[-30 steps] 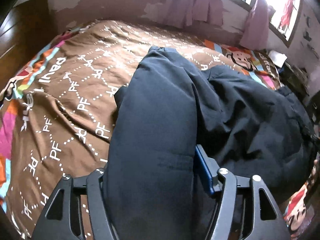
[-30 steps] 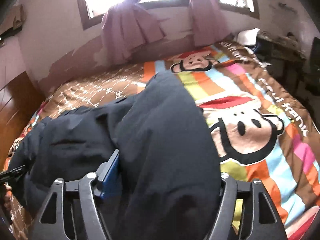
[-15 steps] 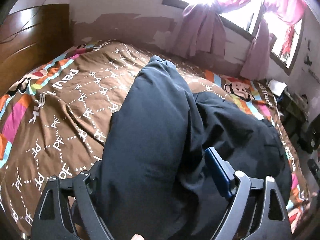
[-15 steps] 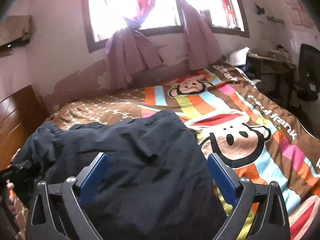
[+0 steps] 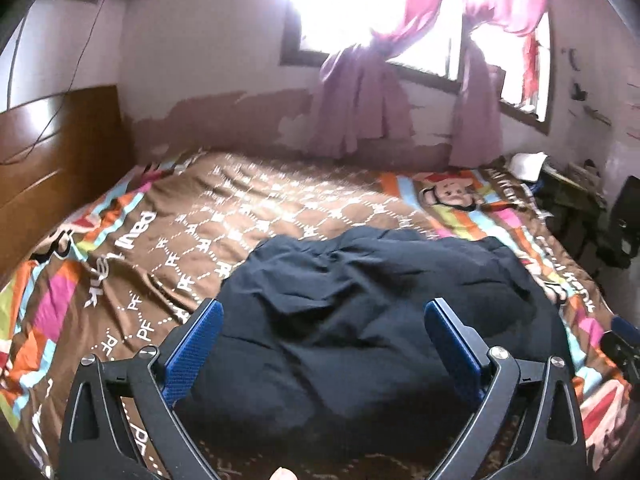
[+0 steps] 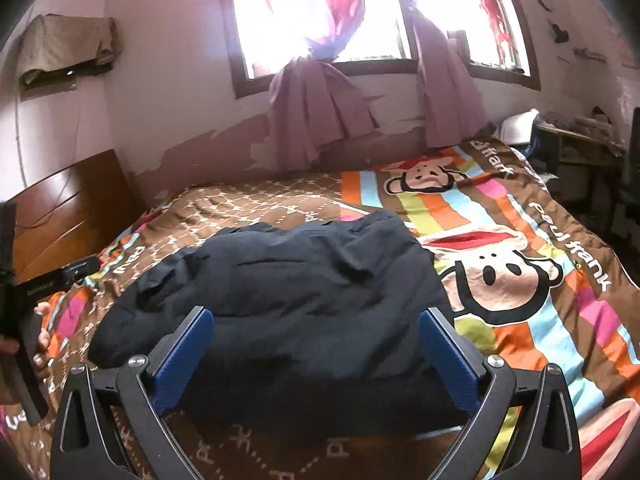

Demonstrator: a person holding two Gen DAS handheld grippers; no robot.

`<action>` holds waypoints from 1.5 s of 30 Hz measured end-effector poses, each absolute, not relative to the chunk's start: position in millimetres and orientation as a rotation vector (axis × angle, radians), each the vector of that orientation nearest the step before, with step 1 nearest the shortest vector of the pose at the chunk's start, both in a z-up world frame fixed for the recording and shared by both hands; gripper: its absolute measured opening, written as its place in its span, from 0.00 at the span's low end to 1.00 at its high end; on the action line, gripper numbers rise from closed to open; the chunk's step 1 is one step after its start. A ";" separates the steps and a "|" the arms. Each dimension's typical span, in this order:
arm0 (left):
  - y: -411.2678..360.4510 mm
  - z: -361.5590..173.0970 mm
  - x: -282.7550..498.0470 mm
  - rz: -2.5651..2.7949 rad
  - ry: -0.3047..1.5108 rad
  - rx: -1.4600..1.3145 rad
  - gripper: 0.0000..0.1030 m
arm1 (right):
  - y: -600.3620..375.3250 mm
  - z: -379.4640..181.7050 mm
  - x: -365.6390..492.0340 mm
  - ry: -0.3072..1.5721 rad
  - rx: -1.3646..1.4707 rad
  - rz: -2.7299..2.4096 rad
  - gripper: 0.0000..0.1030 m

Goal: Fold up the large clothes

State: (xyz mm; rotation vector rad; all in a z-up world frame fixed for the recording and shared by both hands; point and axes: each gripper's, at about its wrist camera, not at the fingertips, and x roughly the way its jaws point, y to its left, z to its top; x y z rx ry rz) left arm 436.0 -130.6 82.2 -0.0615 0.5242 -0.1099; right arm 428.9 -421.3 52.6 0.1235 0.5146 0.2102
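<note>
A dark navy garment (image 5: 360, 320) lies in a rumpled, folded heap on the patterned bedspread (image 5: 248, 216), near the bed's front edge. My left gripper (image 5: 323, 308) hangs above and behind it, jaws wide and still opening, blue pads (image 5: 192, 344) clear of the cloth. In the right wrist view the same garment (image 6: 288, 296) lies ahead of my right gripper (image 6: 316, 314), whose jaws are also opening with nothing pressed between them. A hand holding the left gripper (image 6: 20, 320) shows at that view's left edge.
A wooden headboard (image 5: 56, 160) stands at the left. Behind the bed are a peeling wall and a window with pink curtains (image 6: 316, 120). A cluttered dark desk (image 5: 580, 208) stands beyond the bed's right side. The monkey-print bedspread (image 6: 520, 280) spreads out right of the garment.
Both grippers let go of the garment folds they held, their jaws spread wide, and they drew back and up. The garment now lies dropped on the bed.
</note>
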 end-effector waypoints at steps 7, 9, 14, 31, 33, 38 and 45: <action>-157.6 99.1 364.4 -0.143 0.422 -0.050 0.96 | -414.9 66.1 377.9 0.461 0.105 0.261 1.00; -162.8 103.2 348.0 -0.141 0.400 -0.020 0.96 | -413.8 71.2 361.0 0.438 0.099 0.261 1.00; -158.5 111.1 315.5 -0.115 0.375 -0.082 0.96 | -408.1 84.9 319.3 0.351 0.049 0.243 1.00; -119.3 65.9 240.0 -0.014 0.363 -0.124 0.96 | -390.2 71.3 266.6 0.351 0.022 0.380 1.00; -115.8 55.3 237.5 -0.012 0.380 -0.123 0.96 | -385.2 63.3 267.7 0.369 0.016 0.379 1.00; -106.6 34.6 236.0 0.009 0.418 -0.120 0.96 | -373.5 45.4 266.0 0.383 0.008 0.386 1.00; -102.4 18.5 239.3 -0.013 0.410 -0.093 0.96 | -360.9 30.0 268.5 0.373 -0.028 0.400 1.00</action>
